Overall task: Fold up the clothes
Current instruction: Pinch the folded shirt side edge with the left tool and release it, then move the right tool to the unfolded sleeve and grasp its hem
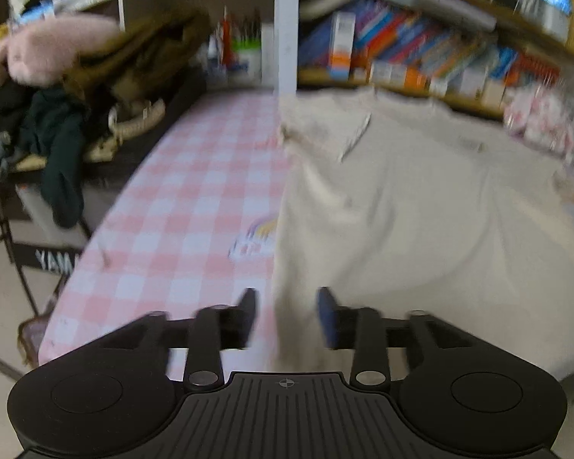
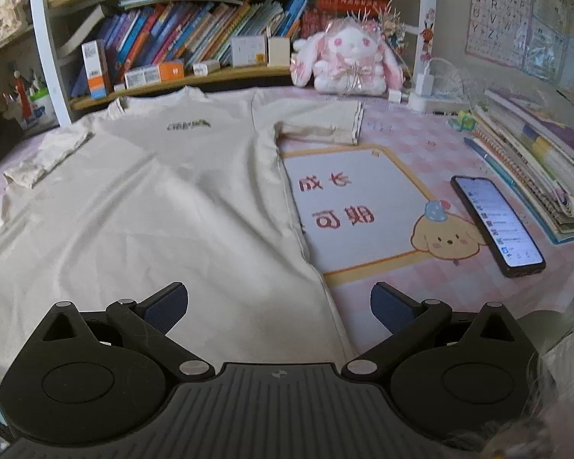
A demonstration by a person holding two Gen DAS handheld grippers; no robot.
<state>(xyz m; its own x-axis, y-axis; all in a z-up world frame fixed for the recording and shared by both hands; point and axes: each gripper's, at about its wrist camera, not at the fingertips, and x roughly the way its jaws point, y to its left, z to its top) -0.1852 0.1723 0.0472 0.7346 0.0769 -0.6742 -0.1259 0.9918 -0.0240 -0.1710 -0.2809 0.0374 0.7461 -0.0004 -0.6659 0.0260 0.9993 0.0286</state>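
Observation:
A cream T-shirt (image 2: 153, 199) lies flat on the pink checked tablecloth (image 2: 421, 145), collar toward the bookshelf, both short sleeves spread out. In the blurred left wrist view the shirt (image 1: 421, 199) fills the right half. My left gripper (image 1: 287, 315) is open, its fingers straddling the shirt's left bottom edge. My right gripper (image 2: 279, 306) is wide open and empty above the shirt's right bottom corner, with the side seam running between its fingers.
A phone (image 2: 497, 222) and a stack of books (image 2: 539, 160) lie on the right. A printed mat (image 2: 363, 206) lies beside the shirt. A plush rabbit (image 2: 348, 61) sits at the back. A clothes pile (image 1: 57, 122) sits off the table's left edge.

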